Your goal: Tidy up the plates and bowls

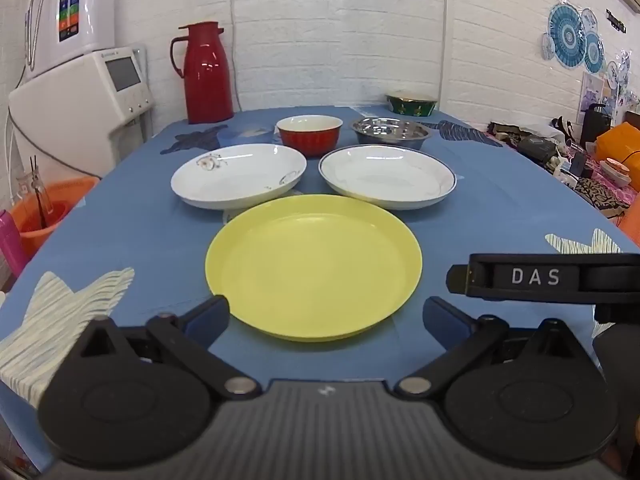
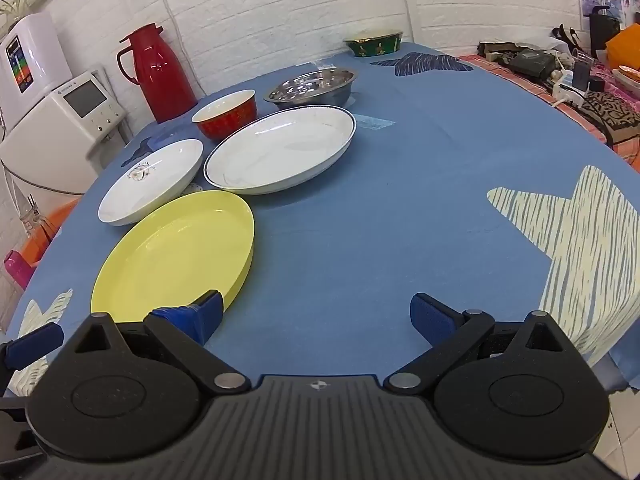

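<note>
A yellow plate (image 1: 314,266) (image 2: 176,252) lies nearest on the blue table. Behind it sit a white floral plate (image 1: 238,174) (image 2: 152,180) at left and a white blue-rimmed plate (image 1: 387,176) (image 2: 280,148) at right. Farther back stand a red bowl (image 1: 310,134) (image 2: 225,114) and a steel bowl (image 1: 391,131) (image 2: 312,86). My left gripper (image 1: 326,320) is open, its fingers astride the yellow plate's near edge. My right gripper (image 2: 316,320) is open over bare cloth to the right of the yellow plate, and its side (image 1: 552,278) shows in the left wrist view.
A red thermos (image 1: 206,74) (image 2: 154,72) stands at the back left and a green patterned bowl (image 1: 411,103) (image 2: 374,43) at the back edge. White appliances (image 1: 80,92) and an orange bucket (image 1: 44,216) are left of the table (image 2: 400,208). Clutter (image 2: 560,72) lies at the right.
</note>
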Action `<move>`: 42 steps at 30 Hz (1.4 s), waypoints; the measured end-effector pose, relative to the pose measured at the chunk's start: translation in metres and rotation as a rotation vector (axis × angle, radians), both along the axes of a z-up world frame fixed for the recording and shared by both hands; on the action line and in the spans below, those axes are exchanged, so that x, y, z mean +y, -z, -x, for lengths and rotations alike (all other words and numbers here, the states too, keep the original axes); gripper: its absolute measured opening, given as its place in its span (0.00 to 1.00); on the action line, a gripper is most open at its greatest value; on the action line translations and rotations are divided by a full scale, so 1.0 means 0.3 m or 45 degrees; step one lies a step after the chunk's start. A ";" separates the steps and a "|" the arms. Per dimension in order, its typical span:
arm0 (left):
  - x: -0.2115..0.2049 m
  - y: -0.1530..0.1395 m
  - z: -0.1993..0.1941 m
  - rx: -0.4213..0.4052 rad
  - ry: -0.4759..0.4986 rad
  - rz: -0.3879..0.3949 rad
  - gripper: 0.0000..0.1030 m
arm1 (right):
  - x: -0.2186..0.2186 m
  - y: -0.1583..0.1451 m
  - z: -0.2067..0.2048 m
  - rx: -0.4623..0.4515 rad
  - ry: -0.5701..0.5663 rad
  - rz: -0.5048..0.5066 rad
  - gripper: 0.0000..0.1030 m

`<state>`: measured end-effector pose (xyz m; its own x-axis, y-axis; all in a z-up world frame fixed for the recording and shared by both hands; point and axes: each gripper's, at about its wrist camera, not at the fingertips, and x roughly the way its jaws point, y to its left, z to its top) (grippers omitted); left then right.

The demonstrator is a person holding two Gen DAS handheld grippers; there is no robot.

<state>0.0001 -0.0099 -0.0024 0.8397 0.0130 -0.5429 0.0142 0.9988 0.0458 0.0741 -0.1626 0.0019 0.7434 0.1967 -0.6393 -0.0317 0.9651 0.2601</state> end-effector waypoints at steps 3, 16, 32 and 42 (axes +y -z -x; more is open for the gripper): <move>0.030 -0.003 -0.014 0.010 0.007 0.043 1.00 | -0.005 0.005 0.002 -0.001 -0.006 0.005 0.85; 0.038 0.005 -0.011 0.013 0.006 0.055 1.00 | 0.006 0.006 -0.004 0.006 -0.002 0.018 0.85; 0.033 0.007 -0.012 0.013 0.007 0.061 1.00 | 0.015 0.002 -0.006 0.005 -0.009 0.023 0.85; 0.034 0.001 -0.014 0.015 0.011 0.063 1.00 | 0.023 -0.003 -0.003 0.003 -0.015 0.028 0.85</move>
